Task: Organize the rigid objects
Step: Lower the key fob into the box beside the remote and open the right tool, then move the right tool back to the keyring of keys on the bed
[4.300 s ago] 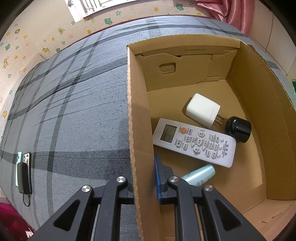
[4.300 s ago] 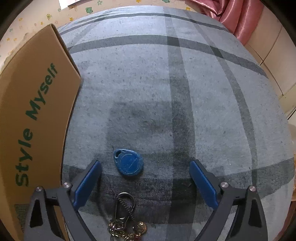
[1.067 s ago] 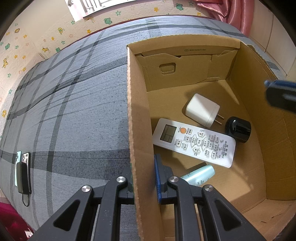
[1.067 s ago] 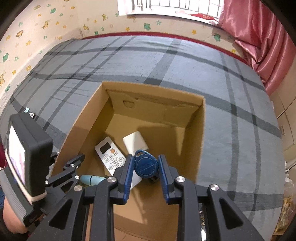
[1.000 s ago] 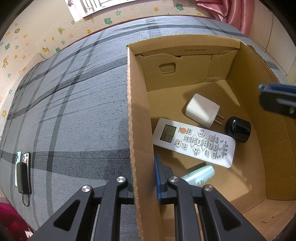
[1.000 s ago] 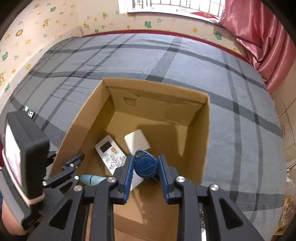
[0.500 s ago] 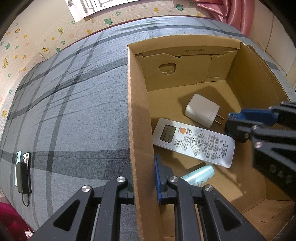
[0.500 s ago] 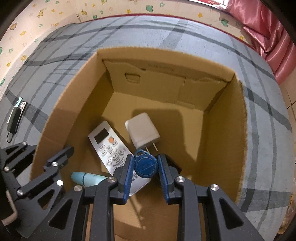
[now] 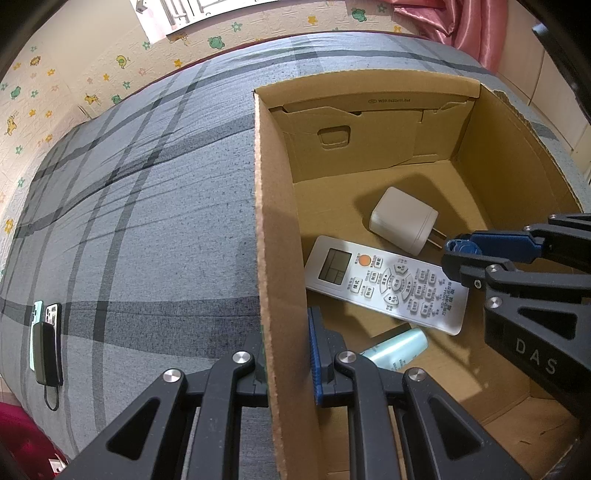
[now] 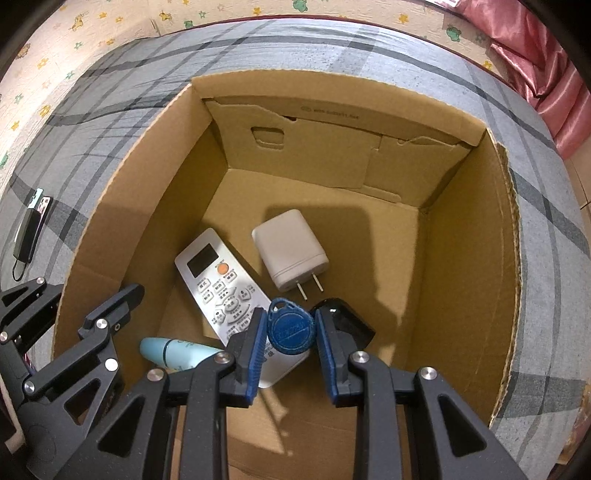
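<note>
A home, most likely a child's bedroom. Shown by the bed with a grey checked cover [image 9: 147,221], cream wallpaper with small cartoon animals and stars [image 9: 122,62], a pink satin curtain [image 10: 546,55], and a window with bars [image 9: 192,11] above.

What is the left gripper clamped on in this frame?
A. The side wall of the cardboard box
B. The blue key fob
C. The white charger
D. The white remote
A: the left gripper straddles the cardboard box wall, one finger outside and one inside, pinching it.
</note>
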Tool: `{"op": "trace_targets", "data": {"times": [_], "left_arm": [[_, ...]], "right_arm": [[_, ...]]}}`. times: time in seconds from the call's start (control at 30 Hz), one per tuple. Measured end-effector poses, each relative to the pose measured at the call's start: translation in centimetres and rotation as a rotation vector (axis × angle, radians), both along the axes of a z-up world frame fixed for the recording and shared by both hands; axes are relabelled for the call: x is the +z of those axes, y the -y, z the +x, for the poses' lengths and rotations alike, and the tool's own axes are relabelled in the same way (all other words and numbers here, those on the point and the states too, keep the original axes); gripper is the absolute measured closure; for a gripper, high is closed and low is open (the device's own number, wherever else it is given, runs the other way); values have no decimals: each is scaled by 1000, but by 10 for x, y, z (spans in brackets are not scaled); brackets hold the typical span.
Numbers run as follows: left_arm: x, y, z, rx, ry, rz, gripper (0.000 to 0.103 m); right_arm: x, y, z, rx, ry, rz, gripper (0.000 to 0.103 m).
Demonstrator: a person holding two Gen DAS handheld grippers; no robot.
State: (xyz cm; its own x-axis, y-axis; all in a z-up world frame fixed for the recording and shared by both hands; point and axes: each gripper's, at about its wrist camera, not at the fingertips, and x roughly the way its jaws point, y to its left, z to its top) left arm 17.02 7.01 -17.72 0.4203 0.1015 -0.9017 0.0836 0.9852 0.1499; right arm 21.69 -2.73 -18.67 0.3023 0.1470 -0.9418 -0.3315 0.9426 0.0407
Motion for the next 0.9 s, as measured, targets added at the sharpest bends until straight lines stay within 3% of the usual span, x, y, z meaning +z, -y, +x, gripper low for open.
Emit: {"op": "trace_targets", "data": {"times": [0.2, 0.37, 0.53, 0.73, 0.9], "left_arm": [[1, 1, 0, -1, 1, 3, 88], [1, 0, 0, 0, 1, 1, 88], [0, 0, 0, -1, 1, 3, 88], [1, 0, 0, 0, 1, 3, 88], [1, 0, 0, 0, 0, 4, 88]], "right_arm": [[3, -2, -2, 5, 12, -3, 74], [7, -1, -4, 4, 17, 4, 58], [13, 2, -4, -12, 40, 4, 48], [28, 9, -6, -33, 71, 37, 45], [46, 16, -9, -47, 108, 57, 34]]}}
